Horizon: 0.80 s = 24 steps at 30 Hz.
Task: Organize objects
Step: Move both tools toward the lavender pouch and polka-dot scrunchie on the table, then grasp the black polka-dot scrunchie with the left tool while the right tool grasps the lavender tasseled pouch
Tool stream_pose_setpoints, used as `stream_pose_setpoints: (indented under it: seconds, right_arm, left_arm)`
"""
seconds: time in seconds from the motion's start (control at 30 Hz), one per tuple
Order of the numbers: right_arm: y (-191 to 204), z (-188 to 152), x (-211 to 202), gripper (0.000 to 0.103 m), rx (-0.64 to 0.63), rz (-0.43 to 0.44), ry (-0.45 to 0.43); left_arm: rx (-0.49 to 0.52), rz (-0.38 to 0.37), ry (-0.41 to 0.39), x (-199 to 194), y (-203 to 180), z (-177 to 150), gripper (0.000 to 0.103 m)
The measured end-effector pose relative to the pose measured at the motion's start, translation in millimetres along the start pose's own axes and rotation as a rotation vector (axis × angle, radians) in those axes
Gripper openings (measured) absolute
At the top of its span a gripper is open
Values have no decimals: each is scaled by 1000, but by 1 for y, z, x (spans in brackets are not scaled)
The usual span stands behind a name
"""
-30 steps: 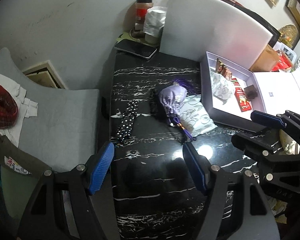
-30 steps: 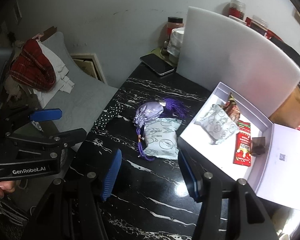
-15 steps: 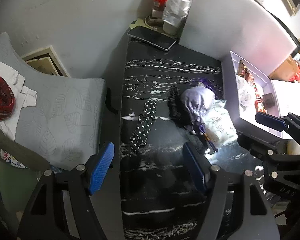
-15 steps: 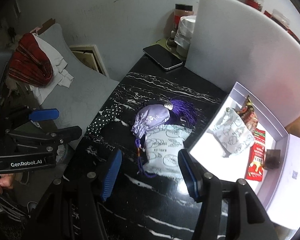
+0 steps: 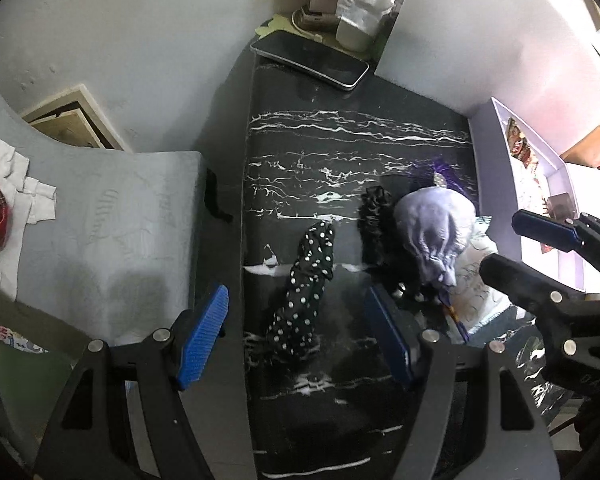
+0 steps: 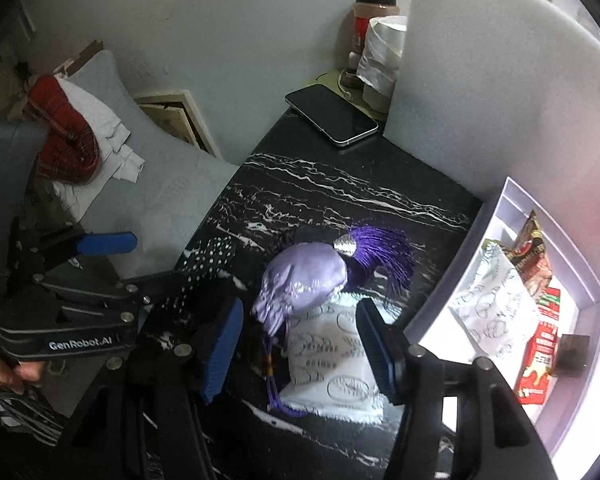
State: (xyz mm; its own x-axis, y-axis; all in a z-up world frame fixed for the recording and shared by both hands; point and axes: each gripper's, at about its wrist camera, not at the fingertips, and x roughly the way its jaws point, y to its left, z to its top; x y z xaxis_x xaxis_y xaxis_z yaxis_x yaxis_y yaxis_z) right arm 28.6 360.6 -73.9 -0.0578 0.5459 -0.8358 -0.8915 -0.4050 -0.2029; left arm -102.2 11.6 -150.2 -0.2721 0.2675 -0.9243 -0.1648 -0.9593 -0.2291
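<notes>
- The left gripper (image 5: 296,332) hangs with its blue-padded fingers (image 5: 202,336) wide and empty, straddling the black white-dotted strip of cloth (image 5: 304,292) on the black white-veined marble bench (image 5: 340,148).
- The right gripper (image 6: 300,344) is also empty, its fingers moderately apart above the lilac satin drawstring pouch (image 6: 304,280) with its purple tassel (image 6: 384,256).
- Risk, as I judge it: the pouch lies on the white printed sachet (image 6: 328,364), so a closing grasp could catch both, or snag the dangling purple cord (image 6: 274,384).
- The dotted cloth is limp and flat; the fingers may scrape the bench or lift only a fold.
- A dark ruffled piece (image 5: 374,216) sits just beside the pouch and could be dragged along.
- The open white box (image 6: 496,216), already holding packets, stands to the right.
</notes>
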Motion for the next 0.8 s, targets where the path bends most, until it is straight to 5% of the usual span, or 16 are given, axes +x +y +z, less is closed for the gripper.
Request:
stream_pose_setpoints:
  seconds: [0.37, 0.47, 0.53, 0.8]
  right_arm:
    - [-11, 9, 31, 63, 45, -6, 34]
    - [-11, 11, 37, 63, 49, -10, 47]
    - [-11, 12, 40, 63, 55, -3, 53]
    - [-13, 11, 45, 60, 77, 29, 66]
  left_arm:
    - [33, -8, 39, 36, 2, 3, 69]
    - [38, -10, 40, 42, 1, 2, 57]
    - [41, -9, 47, 47, -1, 3, 40]
    - [39, -24, 59, 55, -6, 1, 17]
